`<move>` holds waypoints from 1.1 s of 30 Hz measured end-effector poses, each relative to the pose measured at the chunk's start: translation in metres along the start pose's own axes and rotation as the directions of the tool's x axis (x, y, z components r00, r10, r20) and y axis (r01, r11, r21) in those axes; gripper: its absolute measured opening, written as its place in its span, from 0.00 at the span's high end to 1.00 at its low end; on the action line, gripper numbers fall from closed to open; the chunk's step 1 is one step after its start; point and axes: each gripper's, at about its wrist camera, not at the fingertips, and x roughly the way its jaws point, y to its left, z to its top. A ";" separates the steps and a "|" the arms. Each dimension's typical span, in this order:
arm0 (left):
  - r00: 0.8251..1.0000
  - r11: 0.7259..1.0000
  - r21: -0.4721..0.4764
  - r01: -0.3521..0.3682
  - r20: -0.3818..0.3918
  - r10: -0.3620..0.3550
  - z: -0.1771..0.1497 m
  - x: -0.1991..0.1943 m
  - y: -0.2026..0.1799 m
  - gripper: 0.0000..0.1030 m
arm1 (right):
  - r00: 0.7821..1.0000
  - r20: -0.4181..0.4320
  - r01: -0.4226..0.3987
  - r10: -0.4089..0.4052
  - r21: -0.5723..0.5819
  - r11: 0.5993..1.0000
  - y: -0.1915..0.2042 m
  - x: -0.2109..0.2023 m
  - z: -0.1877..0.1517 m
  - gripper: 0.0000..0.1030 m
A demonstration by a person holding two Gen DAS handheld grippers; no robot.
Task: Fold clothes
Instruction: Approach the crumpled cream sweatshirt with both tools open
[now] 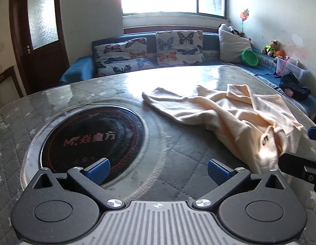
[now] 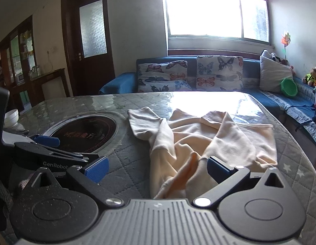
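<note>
A cream long-sleeved garment (image 1: 235, 114) lies crumpled on the quilted table, one sleeve stretched to the left. It also shows in the right wrist view (image 2: 198, 140), bunched just in front of the fingers. My left gripper (image 1: 158, 170) is open and empty, over bare table to the left of the garment. My right gripper (image 2: 156, 168) is open, with the garment's near edge lying between its jaws but not pinched. The left gripper (image 2: 47, 143) also shows at the left of the right wrist view.
A round black induction cooktop (image 1: 92, 136) is set into the table (image 1: 178, 173), left of the garment. A white bowl (image 2: 11, 115) stands at the table's left edge. A blue sofa with butterfly cushions (image 1: 149, 51) runs behind the table and along the right.
</note>
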 end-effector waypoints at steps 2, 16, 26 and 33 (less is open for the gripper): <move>1.000 1.000 0.017 -0.001 0.001 0.001 -0.002 -0.001 -0.005 0.00 | 1.000 -0.004 -0.001 0.001 -0.002 1.000 0.001 0.001 0.000 0.00; 0.999 0.999 0.030 0.017 -0.041 -0.016 -0.009 -0.010 -0.022 0.00 | 0.998 -0.015 0.059 -0.060 -0.006 0.998 -0.004 -0.020 -0.015 0.00; 0.998 0.999 0.037 0.012 -0.060 -0.010 -0.013 -0.012 -0.028 0.00 | 0.996 -0.027 0.090 -0.089 0.005 0.996 -0.005 -0.023 -0.021 0.00; 0.997 0.999 0.043 0.008 -0.071 -0.004 -0.017 -0.013 -0.031 0.00 | 0.995 -0.031 0.096 -0.096 0.023 0.995 -0.007 -0.029 -0.026 0.00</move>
